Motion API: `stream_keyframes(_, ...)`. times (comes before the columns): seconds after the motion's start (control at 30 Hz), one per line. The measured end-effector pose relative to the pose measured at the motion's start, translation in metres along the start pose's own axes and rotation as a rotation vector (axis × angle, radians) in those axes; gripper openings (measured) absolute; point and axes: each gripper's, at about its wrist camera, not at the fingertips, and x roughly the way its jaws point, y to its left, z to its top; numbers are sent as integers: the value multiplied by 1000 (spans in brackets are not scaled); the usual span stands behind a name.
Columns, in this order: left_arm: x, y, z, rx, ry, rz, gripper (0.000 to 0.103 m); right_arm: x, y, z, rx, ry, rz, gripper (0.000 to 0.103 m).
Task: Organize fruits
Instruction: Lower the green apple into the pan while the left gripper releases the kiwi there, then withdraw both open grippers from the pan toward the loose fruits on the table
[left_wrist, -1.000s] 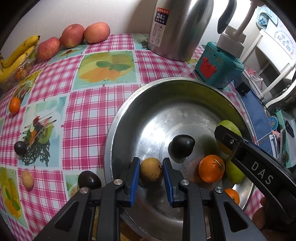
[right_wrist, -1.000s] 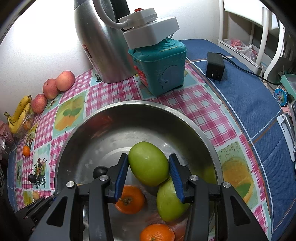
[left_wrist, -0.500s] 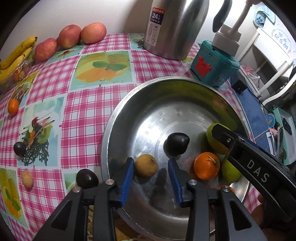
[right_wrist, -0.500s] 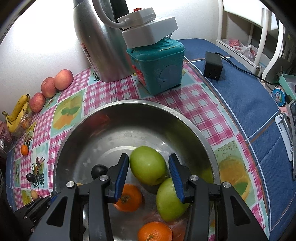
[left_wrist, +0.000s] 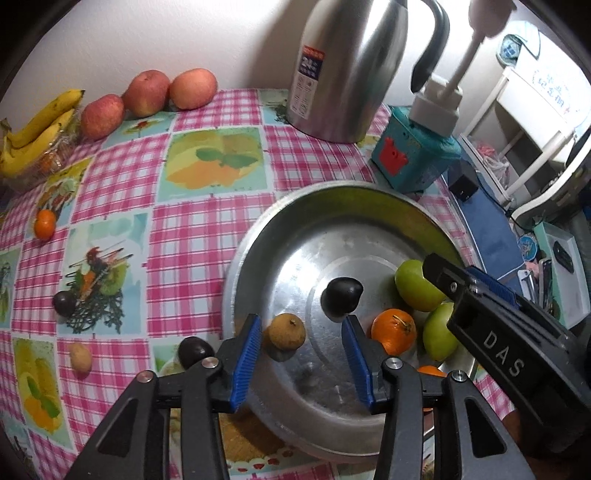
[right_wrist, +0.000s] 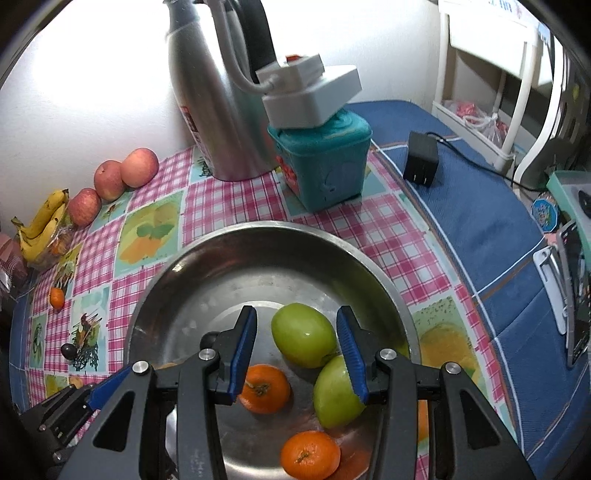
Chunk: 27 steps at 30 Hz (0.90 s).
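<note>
A steel bowl (left_wrist: 258, 243) (right_wrist: 207, 258) holds a small tan fruit (left_wrist: 286, 331), a dark plum (left_wrist: 341, 295), two green apples (right_wrist: 303, 339) (right_wrist: 338, 391) and oranges (right_wrist: 264, 387) (right_wrist: 310, 456). My left gripper (left_wrist: 301, 354) is open above the bowl's near rim, the tan fruit lying free between its blue pads. My right gripper (right_wrist: 295, 356) is open and raised above the green apples; it also shows in the left wrist view (left_wrist: 480, 291).
On the checked cloth left of the bowl lie a dark plum (left_wrist: 194, 350), a tan fruit (left_wrist: 80, 356), another plum (left_wrist: 63, 303) and an orange (left_wrist: 45, 224). Red apples (left_wrist: 147, 92), bananas (left_wrist: 37, 129), a steel kettle (left_wrist: 343, 66) and a teal box (left_wrist: 413, 162) stand behind.
My left gripper opened, let the tan fruit go into the bowl and drew back upward. My right gripper rose slightly off the green apple.
</note>
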Motion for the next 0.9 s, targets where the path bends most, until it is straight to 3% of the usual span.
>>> stream_keyframes(0.67,-44,61,-21,-123,-19,149,49,-23,25,-30,-43,74,-20,46)
stream_keyframes(0.9,-59,73,-27,-149,-37,168,50,-35,36,-41,-73,76,-17,46)
